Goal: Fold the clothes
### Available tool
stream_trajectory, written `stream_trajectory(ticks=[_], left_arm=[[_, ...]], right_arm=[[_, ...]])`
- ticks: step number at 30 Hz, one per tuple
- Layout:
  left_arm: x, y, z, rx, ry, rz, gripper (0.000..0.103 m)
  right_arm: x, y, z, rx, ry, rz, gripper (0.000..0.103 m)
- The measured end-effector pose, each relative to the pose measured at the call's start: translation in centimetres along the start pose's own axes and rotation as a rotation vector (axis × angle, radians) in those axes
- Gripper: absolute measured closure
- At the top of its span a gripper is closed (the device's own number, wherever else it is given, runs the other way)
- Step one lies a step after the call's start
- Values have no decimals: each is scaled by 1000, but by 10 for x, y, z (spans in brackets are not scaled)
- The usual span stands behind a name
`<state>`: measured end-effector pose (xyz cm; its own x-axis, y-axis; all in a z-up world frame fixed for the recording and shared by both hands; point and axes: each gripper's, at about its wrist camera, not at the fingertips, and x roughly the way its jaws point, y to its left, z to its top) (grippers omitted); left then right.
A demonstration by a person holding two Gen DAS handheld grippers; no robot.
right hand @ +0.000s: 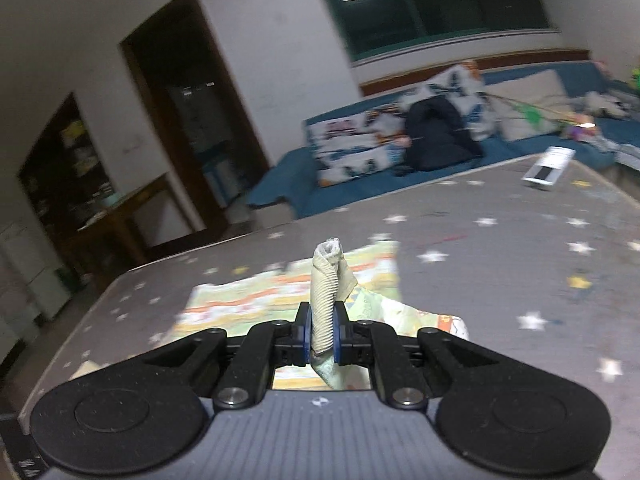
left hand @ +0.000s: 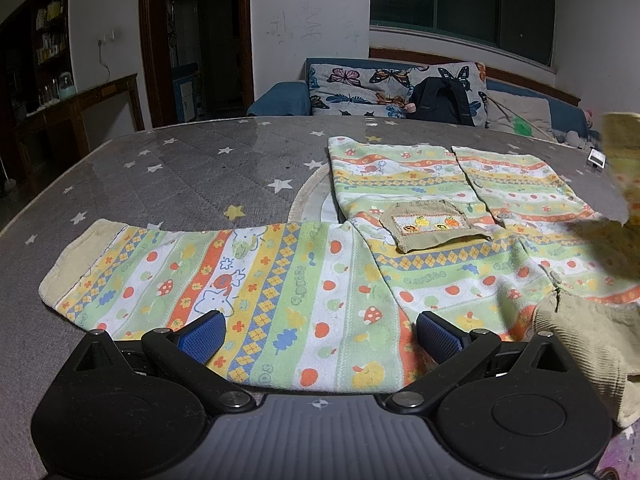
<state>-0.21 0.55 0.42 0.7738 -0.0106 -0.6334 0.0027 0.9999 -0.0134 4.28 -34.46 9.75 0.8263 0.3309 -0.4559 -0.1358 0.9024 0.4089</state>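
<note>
A child's striped jacket [left hand: 400,208] in green, orange and yellow, with a tan corduroy pocket [left hand: 432,226], lies spread on the grey star-print table [left hand: 180,168]. Its left sleeve [left hand: 224,280] stretches out flat toward a tan cuff [left hand: 80,256]. My left gripper [left hand: 320,330] is open, low over that sleeve, holding nothing. My right gripper [right hand: 322,334] is shut on the other sleeve's tan ribbed cuff [right hand: 326,292], lifted above the table, with the jacket [right hand: 280,292] trailing below. The lifted sleeve [left hand: 624,184] shows blurred at the left wrist view's right edge.
A blue sofa [left hand: 280,98] with butterfly cushions [left hand: 360,88] and a black backpack [left hand: 440,98] stands beyond the table. A small white card [right hand: 548,166] lies at the table's far right. A wooden side table [left hand: 100,96] and doorway are at left.
</note>
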Motion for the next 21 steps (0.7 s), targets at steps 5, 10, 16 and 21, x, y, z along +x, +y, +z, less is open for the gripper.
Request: stream_trajectory(ticks=[5,10,16,21], left_arm=[[-14,13,3,-50,-16,-29,0],[-28,29,6,-70,-43,-11,0],[-42,51,9,-109,-83,35,0],[-47,67,12,-125,-109,91,0]], right_arm=[[20,38,1,-44,28,79,94],[46,72,-13,-93,76,120,94],[71,97,-45,-149,154,141,94],[82,109,-60,-187,197,146,94]])
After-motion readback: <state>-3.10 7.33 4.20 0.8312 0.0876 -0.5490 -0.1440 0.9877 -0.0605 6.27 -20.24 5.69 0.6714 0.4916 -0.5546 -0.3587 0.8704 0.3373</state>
